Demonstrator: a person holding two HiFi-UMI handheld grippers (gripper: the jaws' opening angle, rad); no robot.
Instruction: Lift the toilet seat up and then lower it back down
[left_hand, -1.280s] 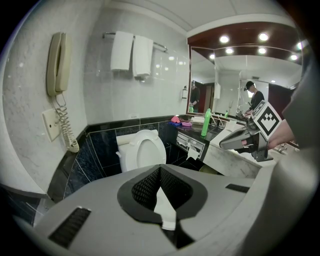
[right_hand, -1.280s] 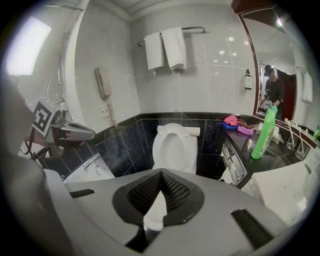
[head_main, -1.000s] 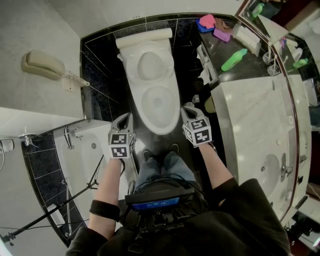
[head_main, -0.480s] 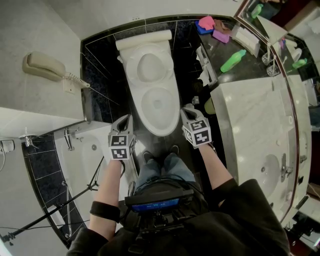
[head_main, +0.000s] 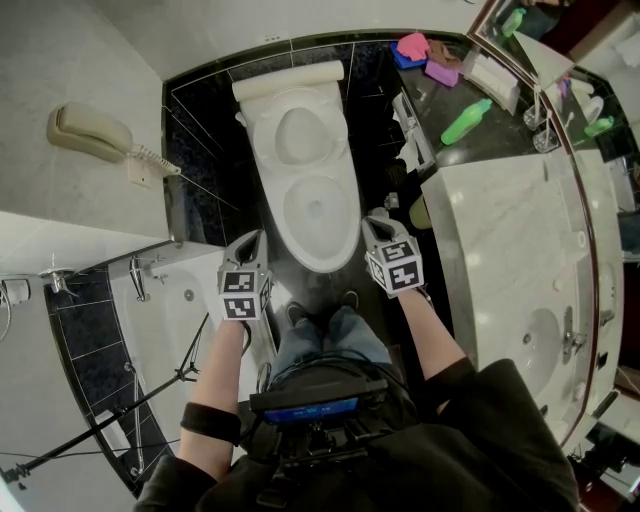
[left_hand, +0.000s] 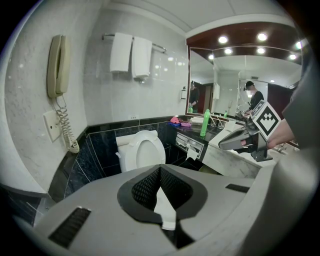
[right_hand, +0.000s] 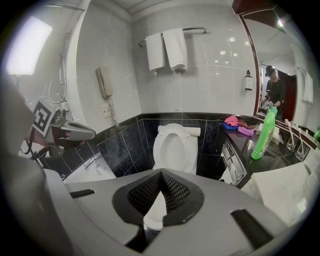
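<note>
Black tiles cover the bathroom floor (head_main: 370, 130) in the head view. At the far edge of the floor, against the wall, stands a white toilet (head_main: 318, 210). Its toilet seat (head_main: 298, 130) is up and leans back on the tank. The left tongs (head_main: 250, 240) are near the front of the bowl on its left side. The right tongs (head_main: 375, 218) are near the front on its right side. A green bottle (head_main: 468, 120) stands by the far edge of the counter (head_main: 500, 230). A phone (head_main: 88, 130) hangs on the left wall, and a bathtub (head_main: 170, 310) is at the left.

From the left gripper view, the left tongs (left_hand: 160, 170) are closed, tip against tip, with nothing between them. Past them the toilet seat (left_hand: 145, 152) stands upright. Two white towels (left_hand: 131, 55) hang on a rail above it. The right tongs (left_hand: 235, 140) show at the right, in front of the mirror (left_hand: 240, 80).

From the right gripper view, the right tongs (right_hand: 160, 172) are closed too, and they hold nothing. The raised toilet seat (right_hand: 172, 145) is straight ahead, well apart from the tips. The left tongs (right_hand: 82, 132) show at the left, over the bathtub side
</note>
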